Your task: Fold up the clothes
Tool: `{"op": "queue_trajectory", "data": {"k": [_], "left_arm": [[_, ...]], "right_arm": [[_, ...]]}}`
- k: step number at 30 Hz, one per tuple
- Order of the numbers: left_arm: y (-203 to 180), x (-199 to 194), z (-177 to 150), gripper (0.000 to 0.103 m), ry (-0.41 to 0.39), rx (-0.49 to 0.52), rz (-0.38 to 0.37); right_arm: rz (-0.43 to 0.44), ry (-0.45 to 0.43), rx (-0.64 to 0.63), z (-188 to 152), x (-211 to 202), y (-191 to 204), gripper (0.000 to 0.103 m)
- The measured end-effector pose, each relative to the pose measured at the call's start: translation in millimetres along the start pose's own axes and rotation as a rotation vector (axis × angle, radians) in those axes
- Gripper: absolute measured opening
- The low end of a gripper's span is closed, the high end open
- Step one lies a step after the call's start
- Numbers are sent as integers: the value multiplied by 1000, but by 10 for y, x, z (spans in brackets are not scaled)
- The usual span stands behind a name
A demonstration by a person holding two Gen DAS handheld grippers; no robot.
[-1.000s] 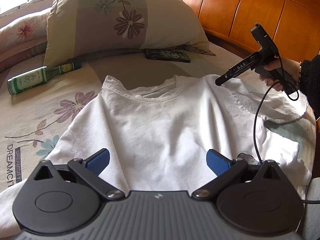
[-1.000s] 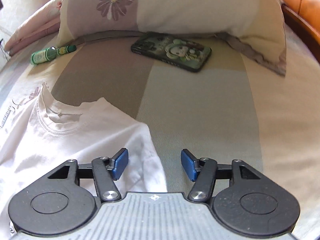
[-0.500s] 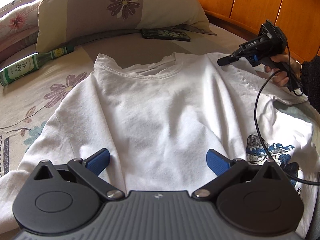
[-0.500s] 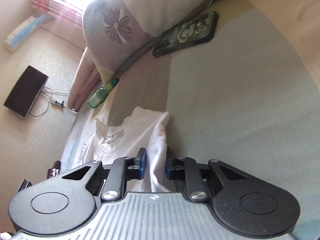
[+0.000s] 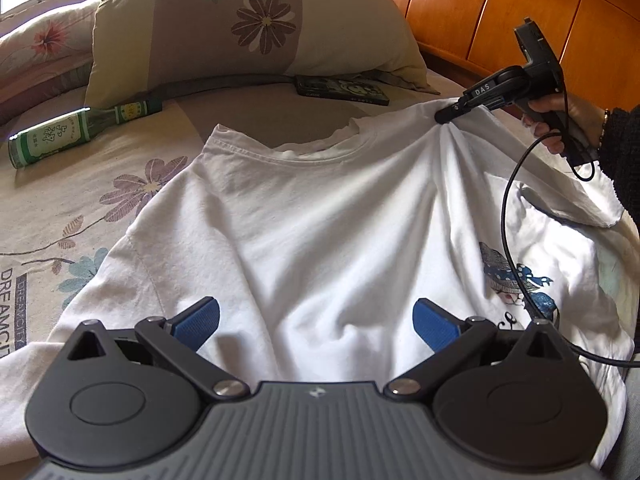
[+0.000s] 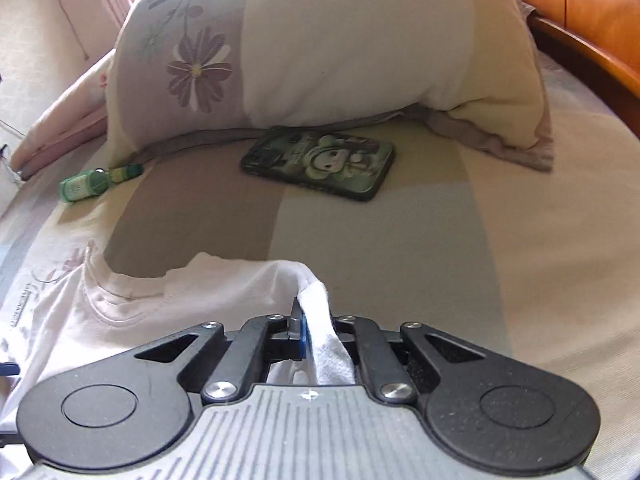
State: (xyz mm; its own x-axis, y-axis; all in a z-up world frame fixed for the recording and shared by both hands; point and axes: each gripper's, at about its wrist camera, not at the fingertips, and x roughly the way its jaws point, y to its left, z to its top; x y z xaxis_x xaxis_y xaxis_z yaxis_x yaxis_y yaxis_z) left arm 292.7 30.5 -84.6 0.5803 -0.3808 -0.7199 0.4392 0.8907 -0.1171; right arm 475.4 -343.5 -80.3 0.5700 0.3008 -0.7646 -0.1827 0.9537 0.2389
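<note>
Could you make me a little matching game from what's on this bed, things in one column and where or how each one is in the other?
Things:
1. white cotton T-shirt
2. green glass bottle
3. dark phone in a cartoon case
4. left gripper

States:
A. lying on its side beside the floral pillow
B. jaws wide open above the cloth
C. pinched at one shoulder by the right gripper
D. flat on the bedsheet, against the pillow's lower edge

Pairs: 1-C, 2-A, 3-D, 4-B
</note>
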Motion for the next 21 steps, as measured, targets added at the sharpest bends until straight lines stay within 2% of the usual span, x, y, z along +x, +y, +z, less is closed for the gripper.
{"op": "queue_trajectory", "data": {"k": [2,4,5,10,12,14,16,18,21], "left_arm": [[12,-32,17,102,-10,-4,3],[23,-64,35,102,-21,-7,7],[27,-77,45,102,-25,-8,11],[77,-121,64,102,-31,-14,29],[99,-120,64,102,-26,-19,46],[118,-123,63,102,-24,-23,62],[139,-124,64,102,-22,-29,63],[148,-128,65,102,-22,-33,61],[137,-136,68,102,-23,-31,62]], "right_arm": [[-40,45,3,18,72,1,7],[-70,73,10,19,102,15,12],[-84,57,4,14,54,48,19],[-146,-24,-25,74,-231,304,32],[-170,-60,-70,105,-355,475,44],[-183,-92,-116,116,-473,646,51],[-146,-90,-131,60,-559,789,58],[-66,-48,-139,-84,-600,913,58],[1,28,-141,-430,-605,1023,60]]}}
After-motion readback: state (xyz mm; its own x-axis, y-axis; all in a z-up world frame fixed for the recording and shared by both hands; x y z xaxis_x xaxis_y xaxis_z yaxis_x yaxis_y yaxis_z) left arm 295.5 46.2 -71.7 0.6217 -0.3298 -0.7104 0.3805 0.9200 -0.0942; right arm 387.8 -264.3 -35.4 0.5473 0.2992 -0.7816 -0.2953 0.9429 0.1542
